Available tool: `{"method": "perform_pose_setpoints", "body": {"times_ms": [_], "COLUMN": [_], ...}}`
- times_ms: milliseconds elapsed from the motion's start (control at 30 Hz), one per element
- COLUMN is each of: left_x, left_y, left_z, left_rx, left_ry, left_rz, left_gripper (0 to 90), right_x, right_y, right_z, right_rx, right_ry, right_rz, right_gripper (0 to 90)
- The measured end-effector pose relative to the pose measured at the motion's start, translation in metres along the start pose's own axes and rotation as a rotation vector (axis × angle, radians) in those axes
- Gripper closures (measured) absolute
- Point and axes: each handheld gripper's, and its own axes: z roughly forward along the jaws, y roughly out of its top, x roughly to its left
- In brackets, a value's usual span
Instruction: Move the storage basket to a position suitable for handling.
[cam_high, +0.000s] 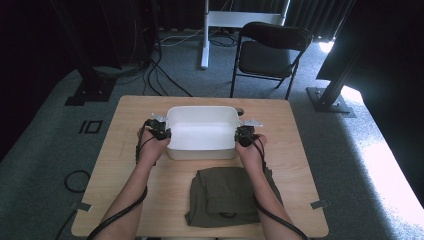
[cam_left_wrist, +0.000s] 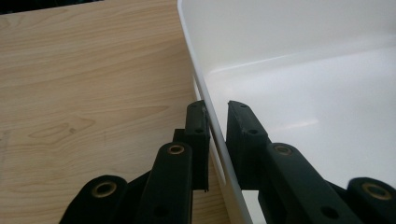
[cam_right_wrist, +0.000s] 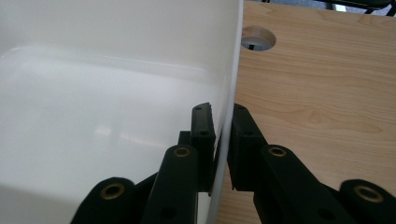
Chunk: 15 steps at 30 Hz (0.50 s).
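The left gripper (cam_left_wrist: 215, 122) has its two black jaws pinched on the left wall of the white plastic tub (cam_left_wrist: 299, 84), one jaw outside over the wood and one inside the basin, with the thin rim running up between them. The right gripper (cam_right_wrist: 223, 126) pinches the opposite wall the same way, its left jaw inside the tub (cam_right_wrist: 93, 84) and its right jaw outside. The jaws are flat, matte, square-ended bars with brass-ringed pivot pins. The tub is smooth and glossy, rectangular with rounded corners and a thin lip, and a slot-shaped handle opening shows in its wall by the left jaws.

In the high view both forearms come up from 6 o'clock, bare, wrists level, with the left gripper (cam_high: 159, 131) at 9 o'clock of the tub (cam_high: 202, 114) and the right gripper (cam_high: 245, 135) at 3 o'clock. The tub sits at the middle of the pale wood-grain table (cam_high: 125, 165), toward its far half. At 6 o'clock of the tub lies a folded olive-green garment (cam_high: 225, 197), soft and creased, between the forearms. A round cable hole (cam_right_wrist: 258, 38) pierces the tabletop at 1 o'clock of the tub
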Motion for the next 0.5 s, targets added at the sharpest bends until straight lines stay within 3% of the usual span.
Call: {"method": "perform_pose_setpoints", "body": {"times_ms": [333,500], "left_x": [-0.023,-0.033], "left_y": [0.008,0.011], "left_z": [0.006,0.009], "left_rx": [0.004,0.005], "left_ry": [-0.011,-0.020], "left_rz": [0.015,0.001], "left_gripper": [80.2,80.2], "right_x": [-0.024,-0.034], "right_y": [-0.003,-0.004], "right_z": [-0.005,-0.007], "right_rx": [0.005,0.010], "right_ry": [-0.017,-0.024], "right_rz": [0.009,0.006], "right_gripper": [82.5,82.5]}}
